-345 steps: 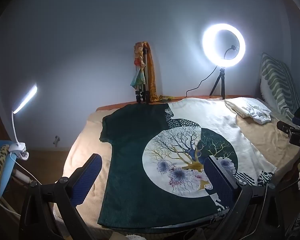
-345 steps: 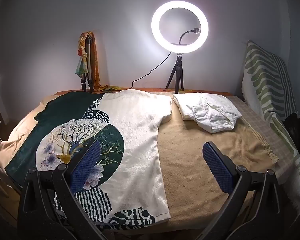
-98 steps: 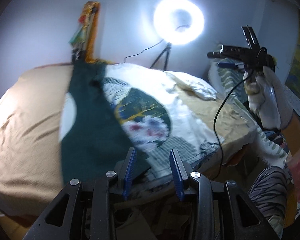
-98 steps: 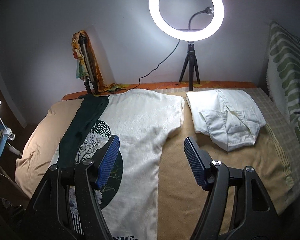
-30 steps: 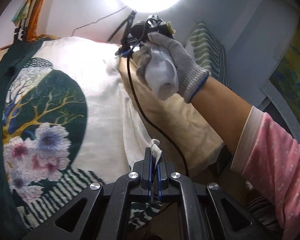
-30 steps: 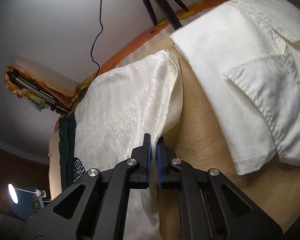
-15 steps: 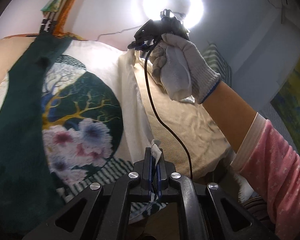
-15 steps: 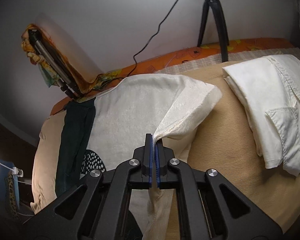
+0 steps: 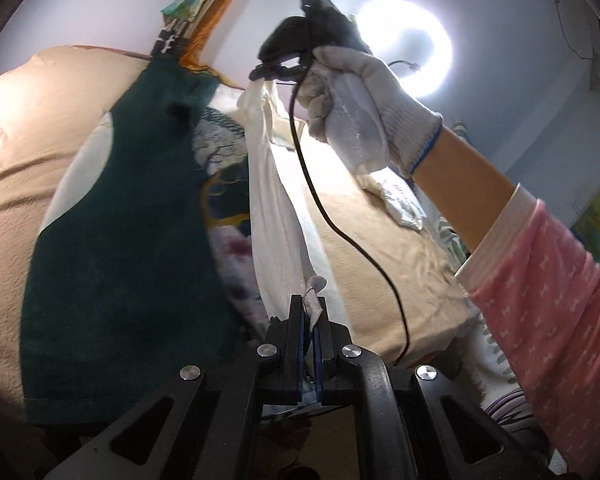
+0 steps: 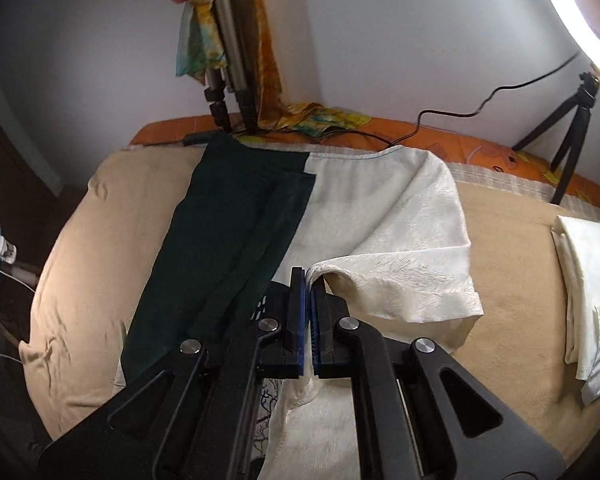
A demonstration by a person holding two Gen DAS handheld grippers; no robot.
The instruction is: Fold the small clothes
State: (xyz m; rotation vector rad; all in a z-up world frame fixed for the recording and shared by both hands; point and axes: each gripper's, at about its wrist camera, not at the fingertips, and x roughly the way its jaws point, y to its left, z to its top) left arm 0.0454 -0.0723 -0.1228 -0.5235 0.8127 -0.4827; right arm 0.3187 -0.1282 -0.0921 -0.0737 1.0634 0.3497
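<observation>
A green and cream printed T-shirt [image 9: 120, 248] [image 10: 384, 216] lies on the tan bed cover [image 9: 32, 120] [image 10: 508, 280], its green side folded inward. My left gripper [image 9: 310, 312] is shut on the shirt's cream bottom corner. My right gripper [image 10: 309, 280] is shut on the cream edge by the sleeve [image 10: 412, 284]. In the left wrist view the right gripper [image 9: 266, 76], held by a gloved hand [image 9: 360, 108], lifts that cream edge into a raised band running down to my left gripper.
A folded white garment [image 10: 592, 276] [image 9: 400, 200] lies at the bed's right. A ring light [image 9: 408, 48] on a small tripod [image 10: 568, 120] and a scarf-draped tripod [image 10: 228, 52] stand at the back wall. A cable [image 9: 340, 224] hangs from the right gripper.
Both grippers have carried the shirt's cream right edge leftward over the print, lifting it higher. The right gripper has swung left, so the sleeve now trails to its right.
</observation>
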